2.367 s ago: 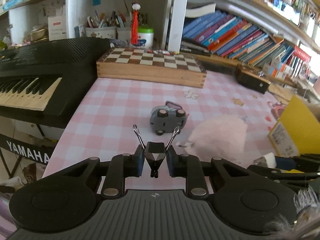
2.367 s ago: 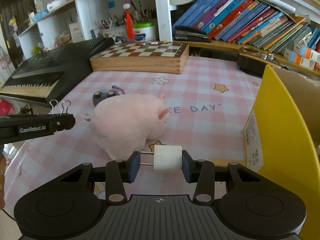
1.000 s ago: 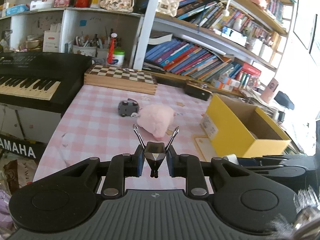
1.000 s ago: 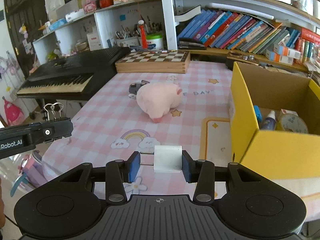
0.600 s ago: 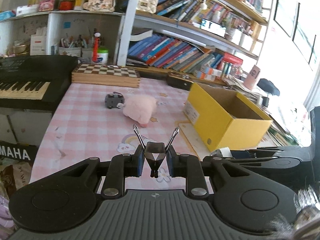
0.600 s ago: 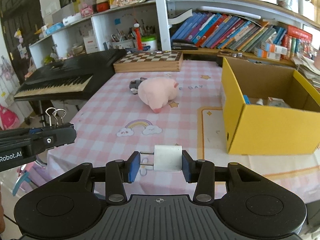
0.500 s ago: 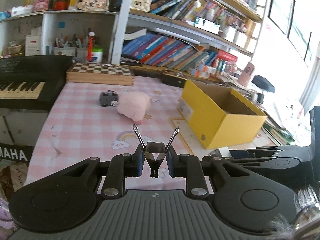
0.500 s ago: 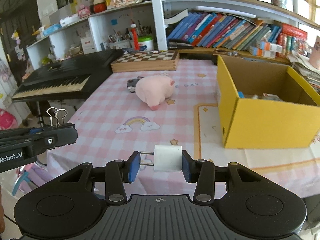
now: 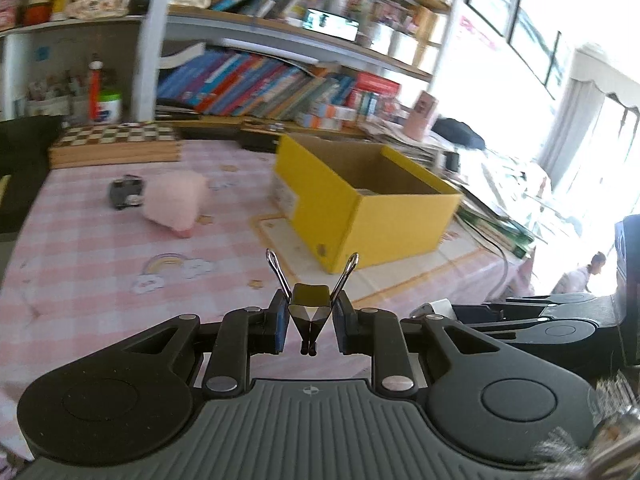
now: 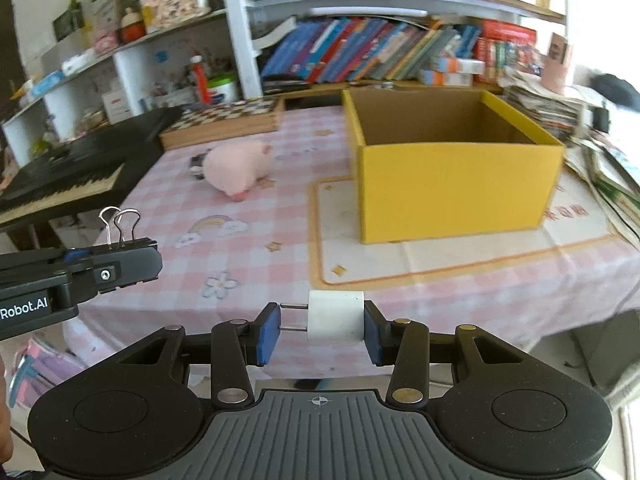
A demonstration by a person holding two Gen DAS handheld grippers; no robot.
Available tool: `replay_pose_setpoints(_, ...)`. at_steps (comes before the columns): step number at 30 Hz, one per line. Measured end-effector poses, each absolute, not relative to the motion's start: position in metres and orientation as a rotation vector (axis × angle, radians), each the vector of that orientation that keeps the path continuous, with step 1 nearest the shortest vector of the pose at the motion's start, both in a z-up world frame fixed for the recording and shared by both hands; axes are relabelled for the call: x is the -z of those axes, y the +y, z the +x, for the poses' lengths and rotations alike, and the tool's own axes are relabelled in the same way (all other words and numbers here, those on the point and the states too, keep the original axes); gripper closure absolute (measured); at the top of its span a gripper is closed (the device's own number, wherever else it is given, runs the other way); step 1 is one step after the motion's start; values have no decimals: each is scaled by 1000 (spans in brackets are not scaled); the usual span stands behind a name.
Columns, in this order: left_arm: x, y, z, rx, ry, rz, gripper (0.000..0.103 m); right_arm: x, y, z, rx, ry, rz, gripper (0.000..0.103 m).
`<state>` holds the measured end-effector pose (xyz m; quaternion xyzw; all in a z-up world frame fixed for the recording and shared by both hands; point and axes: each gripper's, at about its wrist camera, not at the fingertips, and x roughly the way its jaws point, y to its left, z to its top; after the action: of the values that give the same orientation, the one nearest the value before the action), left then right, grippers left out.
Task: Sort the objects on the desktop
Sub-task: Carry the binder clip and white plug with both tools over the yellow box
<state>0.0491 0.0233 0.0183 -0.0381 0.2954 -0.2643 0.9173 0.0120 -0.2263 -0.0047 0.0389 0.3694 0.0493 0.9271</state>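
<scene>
- Nearest in: left gripper (image 9: 308,322) pinching a black binder clip (image 9: 309,308), wire handles splayed up and outward.
- Alongside: right gripper (image 10: 320,330) pinching a white plug (image 10: 335,316) sideways, one pad on the prong tips, the other on the flat back.
- Both loads hanging off the near edge of the desk (image 10: 288,248), short of the yellow box (image 10: 456,184).
- Risk one: prongs giving a thin, hard contact, so the plug likely to swivel or pop free on any jolt, dropping to the floor rather than the desk.
- Risk two: clip held by its sloped sides, liable to squirt forward under a squeeze.
- Risk three: box wall tall on the near side; too low an approach and a gripper clips the rim, shoving the box along its mat.
- Risk four: grippers close side by side, knock possible over one opening.
- Farther back: pink plush toy (image 10: 236,168) lying on the checked cloth, small grey toy car (image 9: 127,192) just behind it, both yet to be sorted.
- Farthest: chessboard case (image 10: 228,120), keyboard, bookshelves.
</scene>
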Motion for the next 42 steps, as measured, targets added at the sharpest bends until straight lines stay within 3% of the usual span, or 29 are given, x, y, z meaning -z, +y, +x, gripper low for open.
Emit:
replay_pose_setpoints(15, -13, -50, 61, 695, 630, -17, 82, 9, -291, 1, 22, 774, 147, 60)
replay_pose_setpoints(42, -29, -146, 102, 581, 573, 1, 82, 6, -381, 79, -140, 759, 91, 60)
